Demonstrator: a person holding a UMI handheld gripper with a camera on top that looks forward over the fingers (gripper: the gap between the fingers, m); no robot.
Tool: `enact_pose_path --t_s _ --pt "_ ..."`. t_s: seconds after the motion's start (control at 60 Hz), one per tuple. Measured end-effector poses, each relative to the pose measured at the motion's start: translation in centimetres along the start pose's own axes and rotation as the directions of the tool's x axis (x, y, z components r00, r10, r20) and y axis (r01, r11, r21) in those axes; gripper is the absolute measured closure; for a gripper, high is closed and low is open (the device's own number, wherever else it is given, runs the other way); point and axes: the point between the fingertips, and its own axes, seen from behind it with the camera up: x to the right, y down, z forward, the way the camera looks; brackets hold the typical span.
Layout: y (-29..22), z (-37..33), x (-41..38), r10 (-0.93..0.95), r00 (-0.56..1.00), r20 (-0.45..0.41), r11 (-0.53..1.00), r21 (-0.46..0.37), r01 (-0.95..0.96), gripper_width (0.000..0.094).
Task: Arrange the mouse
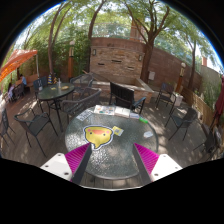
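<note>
At the left of the frame stand dark metal patio chairs (38, 122) around another table. In the lower centre, the round glass worktop (120, 150) carries a small yellow mouse (98, 134), perhaps with a face print. The gripper (111, 156) jaws stand wide apart, the mouse just ahead of them, untouched.

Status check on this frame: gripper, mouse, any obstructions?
Hand-held gripper open, holding nothing. Yellow mouse rests on glass table, just ahead of fingers. Nothing between fingers and mouse.
</note>
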Motion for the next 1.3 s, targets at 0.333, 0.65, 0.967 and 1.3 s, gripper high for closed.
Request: enact_pose_path --t_s 0.333,0.65,0.967,1.3 --pt "6.3 5.1 4.3 0.019 1.000 -0.014 0.995 -0.094 -0.020 0.0069" --pt "14.0 18.5 16.1 0.035 0.996 -0.079 0.992 -0.121 -0.045 0.0084" --pt "13.4 39.4 24.9 0.096 0.995 -0.041 0.992 -0.073 -0.099 0.0092" --pt "12.1 50.4 28.5 0.192 0.981 -0.035 0.974 -0.113 -0.194 0.0094"
